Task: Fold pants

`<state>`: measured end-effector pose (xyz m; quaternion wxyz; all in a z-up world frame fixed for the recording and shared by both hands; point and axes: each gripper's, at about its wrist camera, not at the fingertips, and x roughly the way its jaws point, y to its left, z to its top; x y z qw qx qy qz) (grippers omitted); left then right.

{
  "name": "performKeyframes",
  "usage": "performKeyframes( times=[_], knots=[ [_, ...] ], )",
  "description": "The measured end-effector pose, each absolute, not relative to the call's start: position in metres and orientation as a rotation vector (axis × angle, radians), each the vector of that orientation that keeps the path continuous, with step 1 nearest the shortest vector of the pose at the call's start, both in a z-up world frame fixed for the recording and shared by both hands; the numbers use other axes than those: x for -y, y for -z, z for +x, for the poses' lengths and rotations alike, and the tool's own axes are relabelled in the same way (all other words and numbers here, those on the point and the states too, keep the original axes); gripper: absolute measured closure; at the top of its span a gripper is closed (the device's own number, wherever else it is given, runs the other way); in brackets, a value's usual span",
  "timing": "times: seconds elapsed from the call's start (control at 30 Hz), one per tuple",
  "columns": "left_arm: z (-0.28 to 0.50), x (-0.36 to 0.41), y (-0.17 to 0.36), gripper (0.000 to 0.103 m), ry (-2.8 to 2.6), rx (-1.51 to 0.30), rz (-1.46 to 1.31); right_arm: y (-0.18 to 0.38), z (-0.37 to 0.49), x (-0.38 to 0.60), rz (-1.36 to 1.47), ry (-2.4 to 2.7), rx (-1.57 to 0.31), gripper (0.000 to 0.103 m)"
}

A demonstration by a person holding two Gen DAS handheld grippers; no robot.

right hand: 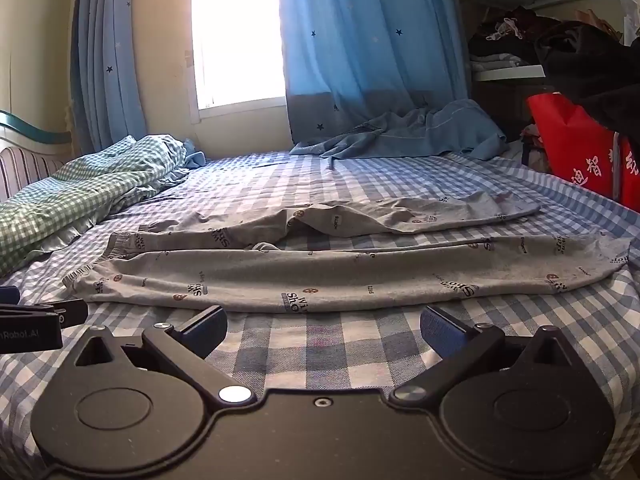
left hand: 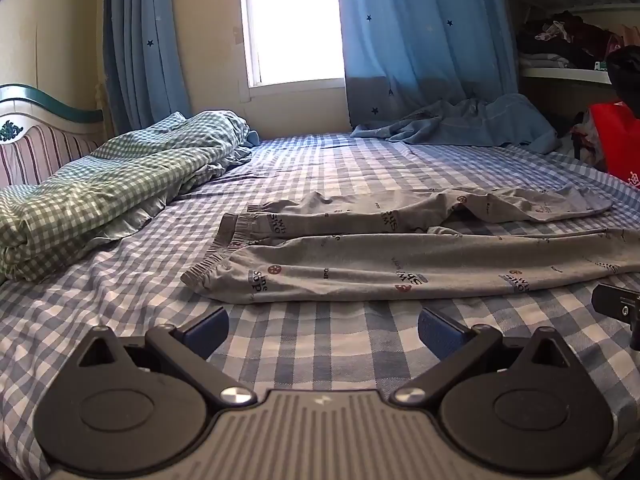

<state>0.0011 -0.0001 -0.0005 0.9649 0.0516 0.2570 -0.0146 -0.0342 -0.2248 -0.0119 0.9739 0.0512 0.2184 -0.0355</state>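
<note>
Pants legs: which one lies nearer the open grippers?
The wide, flat leg along the bed's near edge, just past the right gripper and left gripper. The other leg lies behind it, rumpled, toward the window.

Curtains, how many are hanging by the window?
2. One curtain hangs left of the window; the other curtain hangs on its right, reaching down to the bed.

Grey pants (left hand: 400, 256) with dark lettering lie on the blue-white checked bed sheet (left hand: 340, 160). Left of pants: green-checked quilt (left hand: 100, 188). Beyond pants: star-dotted blue curtains (left hand: 420, 32).
</note>
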Motion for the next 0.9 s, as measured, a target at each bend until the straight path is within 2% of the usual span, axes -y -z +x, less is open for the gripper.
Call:
performKeyframes(
  times=[0.9],
  knots=[
    [-0.003,0.000,-0.005,0.000,0.009,-0.510,0.122,0.013,-0.035,0.226,0.116,0.072,-0.454,0.001]
  ],
)
